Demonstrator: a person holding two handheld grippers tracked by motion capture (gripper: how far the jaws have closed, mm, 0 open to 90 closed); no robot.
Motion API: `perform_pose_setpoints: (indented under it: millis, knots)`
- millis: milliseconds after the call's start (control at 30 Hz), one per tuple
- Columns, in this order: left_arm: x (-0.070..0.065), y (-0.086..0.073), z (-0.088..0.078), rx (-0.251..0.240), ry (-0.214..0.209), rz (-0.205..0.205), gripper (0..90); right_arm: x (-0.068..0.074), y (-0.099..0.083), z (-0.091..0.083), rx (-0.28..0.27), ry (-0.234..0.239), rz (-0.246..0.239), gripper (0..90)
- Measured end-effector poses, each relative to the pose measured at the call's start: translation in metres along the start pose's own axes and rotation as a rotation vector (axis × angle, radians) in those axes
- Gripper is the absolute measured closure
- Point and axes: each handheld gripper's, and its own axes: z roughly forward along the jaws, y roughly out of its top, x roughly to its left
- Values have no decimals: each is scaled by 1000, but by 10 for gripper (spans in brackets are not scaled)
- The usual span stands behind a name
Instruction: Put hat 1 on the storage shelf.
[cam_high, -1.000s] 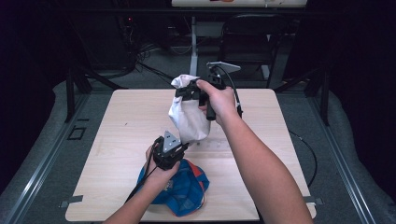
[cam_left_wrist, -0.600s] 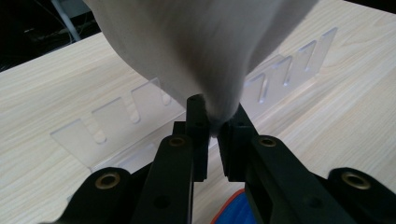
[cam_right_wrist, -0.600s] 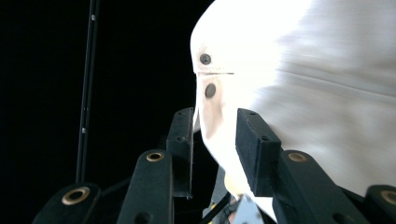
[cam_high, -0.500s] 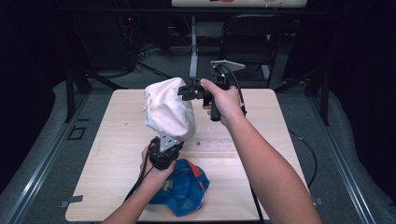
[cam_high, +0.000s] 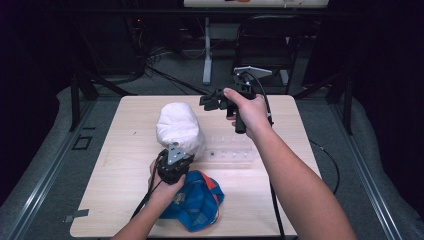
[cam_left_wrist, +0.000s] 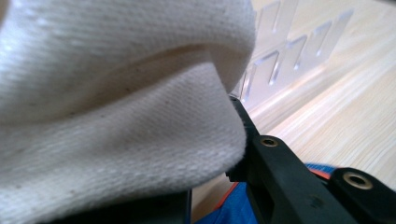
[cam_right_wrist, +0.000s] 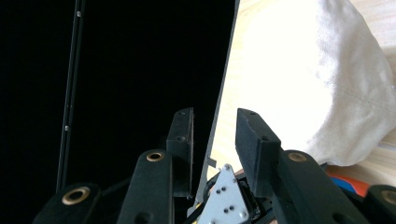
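Pale wood-grain desk (cam_high: 120, 200) carries everything. On it, left of centre, stands a puffed-up white woven cloth bag (cam_high: 179, 127), with its near end at the left tool. Looks light, soft and floppy; the weave is coarse, so grip should be good, but the shape will sag or collapse wherever it is unsupported. Best hold judged to be a folded hem or doubled edge, not the ballooned middle.

Crumpled blue cloth with orange trim (cam_high: 197, 202) lies at the near edge, under the left hand. Clear plastic slotted rack (cam_high: 230, 155) lies flat just right of the bag.

Right forearm reaches well forward, wrist lifted, right tool (cam_high: 209, 102) held above the desk beyond the bag, pointing left; jaws part-way apart with nothing between them, having just been opening.

Left hand low, near the desk edge; left tool (cam_high: 176, 150) pinched tight on the bag's rolled edge, cloth draped over the jaws in the left gripper view.
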Motion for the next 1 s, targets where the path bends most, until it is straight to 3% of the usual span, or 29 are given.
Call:
perform_pose_setpoints:
  millis: [100,167,267,367,533,700,767,1000]
  knots:
    - [-10,6,4,51,19,95,849,-3,-1,-1,1,-7,3,678]
    - [-13,8,6,76,23,109,854,-4,-1,-2,0,-6,7,678]
    - [-7,4,9,76,3,37,852,-7,-1,-5,6,-18,-4,678]
    - [-4,0,9,62,-11,5,851,-9,-3,-7,-5,-24,1,677]
    - [-1,-6,8,40,-12,-45,832,-14,-8,-10,-8,-87,-26,673]
    - [-1,-14,2,21,-35,-75,705,-22,-16,-14,-2,-141,-49,669]
    - [0,-19,-1,3,-43,-112,648,-27,-20,-15,4,-153,-52,668]
    - [9,-34,-23,-12,-66,-162,584,-43,-36,-22,22,-210,-71,661]
